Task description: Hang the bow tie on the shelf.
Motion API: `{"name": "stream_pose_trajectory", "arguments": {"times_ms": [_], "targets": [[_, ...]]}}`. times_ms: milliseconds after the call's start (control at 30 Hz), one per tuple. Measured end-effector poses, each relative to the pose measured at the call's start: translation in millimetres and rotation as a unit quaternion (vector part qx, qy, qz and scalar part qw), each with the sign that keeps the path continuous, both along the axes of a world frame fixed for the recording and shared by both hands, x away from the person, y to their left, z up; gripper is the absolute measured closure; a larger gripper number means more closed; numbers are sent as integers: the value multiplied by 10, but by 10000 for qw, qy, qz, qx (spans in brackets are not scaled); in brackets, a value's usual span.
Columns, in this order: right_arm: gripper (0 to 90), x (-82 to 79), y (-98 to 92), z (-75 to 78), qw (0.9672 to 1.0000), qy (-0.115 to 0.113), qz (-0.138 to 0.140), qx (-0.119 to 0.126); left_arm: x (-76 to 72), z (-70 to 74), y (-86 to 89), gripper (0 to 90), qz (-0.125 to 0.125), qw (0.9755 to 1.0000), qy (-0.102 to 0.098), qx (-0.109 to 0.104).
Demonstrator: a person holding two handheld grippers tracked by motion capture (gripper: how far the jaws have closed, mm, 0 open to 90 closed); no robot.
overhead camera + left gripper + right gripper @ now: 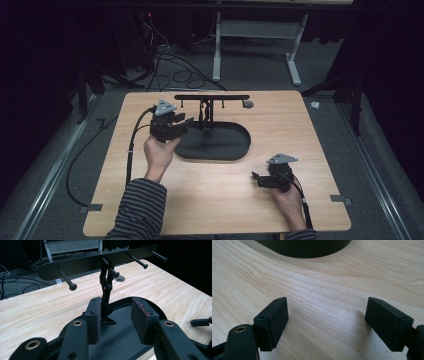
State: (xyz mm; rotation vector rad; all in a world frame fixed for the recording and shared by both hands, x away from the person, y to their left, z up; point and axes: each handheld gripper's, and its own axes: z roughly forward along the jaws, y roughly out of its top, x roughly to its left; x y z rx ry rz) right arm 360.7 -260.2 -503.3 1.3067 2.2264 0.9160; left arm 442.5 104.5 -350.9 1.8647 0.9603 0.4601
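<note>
The black stand (212, 135), a matte oval tray base with a thin upright post and a flat crossbar of round-tipped pegs, sits near the table's (310, 150) far edge, centred. The left gripper (181, 121) hovers at the base's left end, jaws apart, apparently clasping nothing. The right gripper (256, 179) rests by the near right corner, jaws spread wide over pale grained wood.
</note>
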Motion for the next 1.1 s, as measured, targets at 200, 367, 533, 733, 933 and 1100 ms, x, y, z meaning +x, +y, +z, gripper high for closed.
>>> {"name": "stream_pose_trajectory", "arguments": {"times_ms": [200,367,533,733,933,1100], "targets": [[201,0,0,0,10000,0,0,0,-43,-12,42,588,-23,9999,61,-99],[201,0,0,0,10000,-1,1,-2,-120,-17,66,582,-63,9999,70,-110],[201,0,-1,0,10000,1,2,-2,-157,-27,95,577,-59,9999,89,-129],[201,0,0,0,10000,1,2,-3,-225,-54,105,568,-79,9998,85,-147],[201,0,-1,0,10000,-1,2,-3,-284,-100,119,562,-72,9997,104,-186],[200,0,0,0,10000,1,-1,-3,-357,-152,131,556,-68,9998,103,-172]]}}
